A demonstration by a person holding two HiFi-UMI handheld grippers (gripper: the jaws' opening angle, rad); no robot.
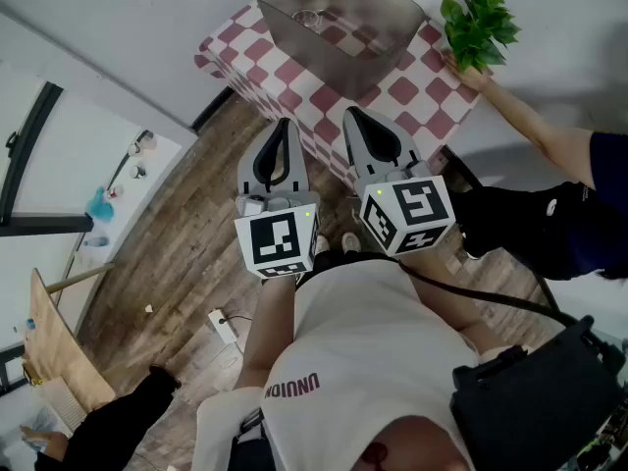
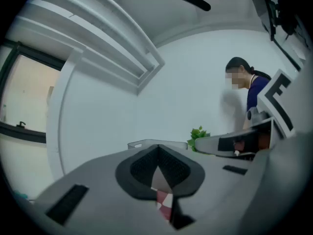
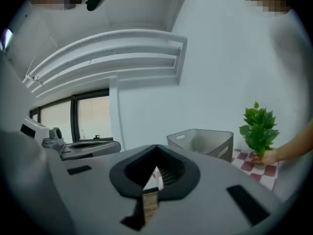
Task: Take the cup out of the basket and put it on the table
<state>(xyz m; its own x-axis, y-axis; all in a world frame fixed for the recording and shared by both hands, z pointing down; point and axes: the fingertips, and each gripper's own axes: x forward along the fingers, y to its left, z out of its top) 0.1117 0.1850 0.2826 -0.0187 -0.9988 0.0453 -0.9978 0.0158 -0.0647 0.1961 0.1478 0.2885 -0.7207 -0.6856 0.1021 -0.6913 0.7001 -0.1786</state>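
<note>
A grey translucent basket [image 1: 339, 13] stands on a table with a red-and-white checked cloth [image 1: 412, 86]. Inside it, near the left end, a small clear cup [image 1: 306, 18] shows faintly. My left gripper [image 1: 285, 124] and right gripper [image 1: 352, 115] hover side by side over the floor, just short of the table's near edge, both pointing at the basket. Each is shut, tips together, holding nothing. The basket's rim [image 2: 142, 144] peeks over the left gripper [image 2: 157, 149]; in the right gripper view the basket [image 3: 203, 142] sits beyond the right gripper [image 3: 156, 149].
A potted green plant [image 1: 478, 27] stands at the table's right corner, with another person's hand [image 1: 471, 75] on it; the plant [image 3: 259, 129] also shows in the right gripper view. That person stands at the right. A power strip [image 1: 224, 327] lies on the wooden floor.
</note>
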